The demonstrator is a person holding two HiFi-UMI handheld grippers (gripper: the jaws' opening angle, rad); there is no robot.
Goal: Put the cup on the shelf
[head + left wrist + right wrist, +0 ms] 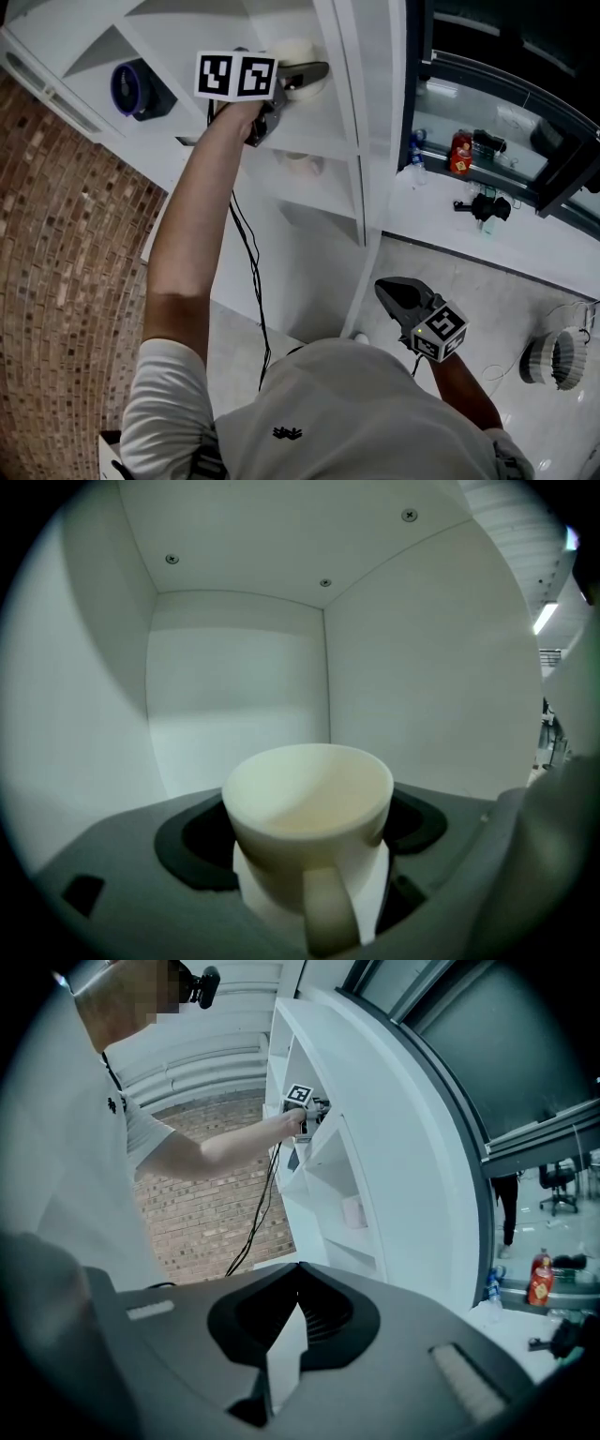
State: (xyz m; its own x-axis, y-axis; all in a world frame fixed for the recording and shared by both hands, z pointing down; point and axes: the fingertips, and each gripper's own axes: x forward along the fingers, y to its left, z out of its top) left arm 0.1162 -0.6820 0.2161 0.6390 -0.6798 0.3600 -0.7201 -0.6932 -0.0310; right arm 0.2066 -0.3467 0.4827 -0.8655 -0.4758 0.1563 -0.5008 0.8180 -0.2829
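Note:
A cream cup [309,803] with its handle turned toward the camera sits between the jaws of my left gripper [309,847], which is shut on it. The head view shows this left gripper [305,75] raised at arm's length into a compartment of the white shelf [347,141], with the cup [302,58] inside the opening. The gripper body hides the compartment floor, so I cannot tell whether the cup touches it. My right gripper [382,287] hangs low beside my body, its jaws shut on nothing; in its own view the right gripper [293,1283] points at the shelf.
A second pale cup [302,161] stands one compartment lower. A dark blue round device [133,89] fills a compartment to the left. A brick wall [66,281] lies left. A ledge [525,239] on the right carries a red bottle [459,152] and black items [483,206].

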